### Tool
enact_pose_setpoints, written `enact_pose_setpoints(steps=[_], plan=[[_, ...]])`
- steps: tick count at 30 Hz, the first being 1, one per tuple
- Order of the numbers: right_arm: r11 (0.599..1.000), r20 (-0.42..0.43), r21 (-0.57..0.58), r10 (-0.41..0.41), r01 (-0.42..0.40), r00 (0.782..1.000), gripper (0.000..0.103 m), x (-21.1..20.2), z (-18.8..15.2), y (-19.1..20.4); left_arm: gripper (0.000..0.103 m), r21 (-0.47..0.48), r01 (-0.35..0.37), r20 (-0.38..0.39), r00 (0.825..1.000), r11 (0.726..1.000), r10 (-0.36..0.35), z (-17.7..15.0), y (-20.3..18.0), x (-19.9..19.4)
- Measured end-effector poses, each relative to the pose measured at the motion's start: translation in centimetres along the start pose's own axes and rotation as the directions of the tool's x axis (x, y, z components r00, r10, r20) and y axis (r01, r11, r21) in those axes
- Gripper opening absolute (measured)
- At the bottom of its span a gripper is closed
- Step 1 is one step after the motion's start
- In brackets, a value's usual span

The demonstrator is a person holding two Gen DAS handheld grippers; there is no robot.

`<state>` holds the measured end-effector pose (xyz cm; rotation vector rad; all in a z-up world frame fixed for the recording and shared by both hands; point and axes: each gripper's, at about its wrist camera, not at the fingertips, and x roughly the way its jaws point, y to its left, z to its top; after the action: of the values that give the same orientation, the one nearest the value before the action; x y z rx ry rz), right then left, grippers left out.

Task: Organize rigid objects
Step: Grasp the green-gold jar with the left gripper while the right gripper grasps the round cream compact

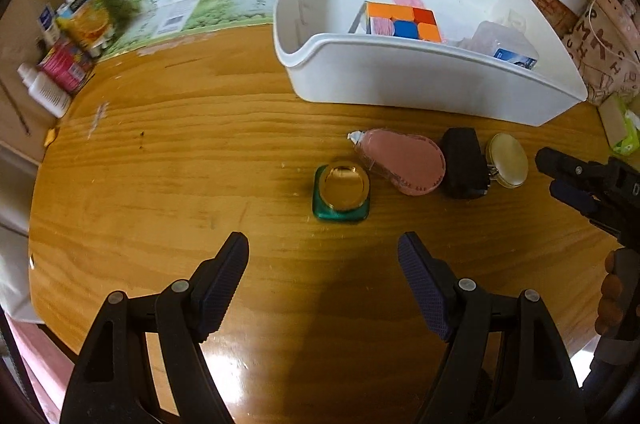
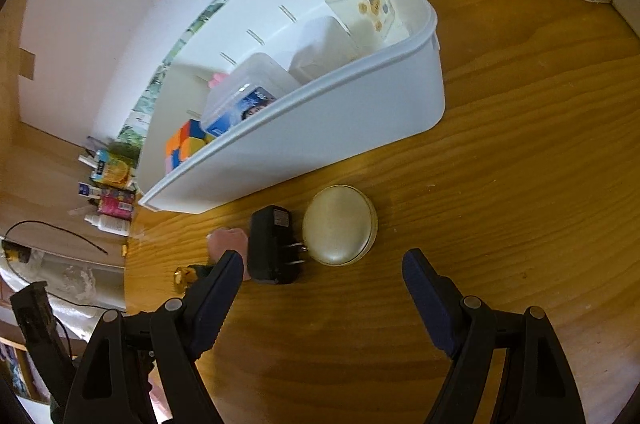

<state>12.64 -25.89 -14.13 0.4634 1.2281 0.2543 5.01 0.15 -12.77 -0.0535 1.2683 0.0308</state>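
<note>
With both grippers' fingers spread and empty, I judge I'm approaching: my left gripper above the green gold-capped glass bottle, my right gripper nearing the round cream compact, both bound for the far white plastic bin.

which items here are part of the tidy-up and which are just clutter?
Job:
white bin
green jar
pink tape dispenser
black plug adapter
round cream compact
cube, already binned

Clutter:
bottles and cartons at the table's far corner
printed bag
</note>
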Motion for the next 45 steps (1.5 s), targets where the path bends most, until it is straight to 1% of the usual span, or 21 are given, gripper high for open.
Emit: enact_pose_setpoints(steps=[2, 8, 12, 21, 25, 32, 37, 39, 41, 43, 45], plan=[[0.999, -0.012, -0.001, -0.044, 0.044, 0.999, 0.082, 0.5, 0.1, 0.0, 0.080, 0.011, 0.004, -0.014, 1.000, 1.000, -0.004, 0.5, -0.1, 0.4], [0.995, -0.025, 0.026, -0.091, 0.092, 0.996, 0.082, 1.4, 0.3, -0.5, 0.080, 0.042, 0.012, -0.053, 0.999, 0.999, -0.010, 1.5, -0.6, 2.2], [0.993, -0.035, 0.010, -0.119, 0.120, 0.992, 0.082, 2.2, 0.6, -0.2, 0.080, 0.051, 0.015, -0.086, 0.996, 0.999, -0.011, 2.0, -0.9, 3.3], [0.969, -0.032, -0.100, -0.231, 0.227, 0.972, 0.082, 3.5, 1.3, 1.2, 0.080, 0.059, 0.025, -0.139, 0.990, 0.998, -0.016, 2.6, -1.3, 5.1], [0.946, -0.027, -0.160, -0.289, 0.281, 0.957, 0.082, 4.3, 1.6, 2.0, 0.080, 0.052, 0.030, -0.150, 0.989, 0.998, -0.022, 3.0, -1.2, 5.6], [0.920, -0.017, -0.228, -0.331, 0.319, 0.943, 0.081, 5.3, 1.8, 3.1, 0.080, 0.022, 0.034, -0.142, 0.989, 0.999, -0.031, 3.5, -0.8, 5.9], [0.903, -0.010, -0.257, -0.360, 0.345, 0.933, 0.075, 5.6, 1.8, 3.3, 0.078, -0.015, 0.049, -0.142, 0.989, 0.999, -0.051, 4.2, 0.5, 6.5], [0.896, -0.009, -0.265, -0.372, 0.357, 0.928, 0.072, 5.6, 1.7, 3.4, 0.074, -0.028, 0.057, -0.140, 0.988, 0.998, -0.060, 4.4, 1.0, 6.7], [0.895, -0.008, -0.273, -0.368, 0.352, 0.930, 0.068, 5.6, 1.6, 3.6, 0.069, -0.037, 0.059, -0.144, 0.987, 0.998, -0.064, 4.4, 1.5, 6.9], [0.896, -0.009, -0.280, -0.361, 0.344, 0.932, 0.063, 5.7, 1.5, 3.8, 0.069, -0.032, 0.057, -0.138, 0.989, 0.998, -0.061, 4.6, 1.8, 7.0], [0.898, -0.010, -0.280, -0.356, 0.339, 0.934, 0.061, 5.6, 1.6, 3.9, 0.066, -0.031, 0.061, -0.135, 0.989, 0.998, -0.065, 4.6, 1.8, 7.0]])
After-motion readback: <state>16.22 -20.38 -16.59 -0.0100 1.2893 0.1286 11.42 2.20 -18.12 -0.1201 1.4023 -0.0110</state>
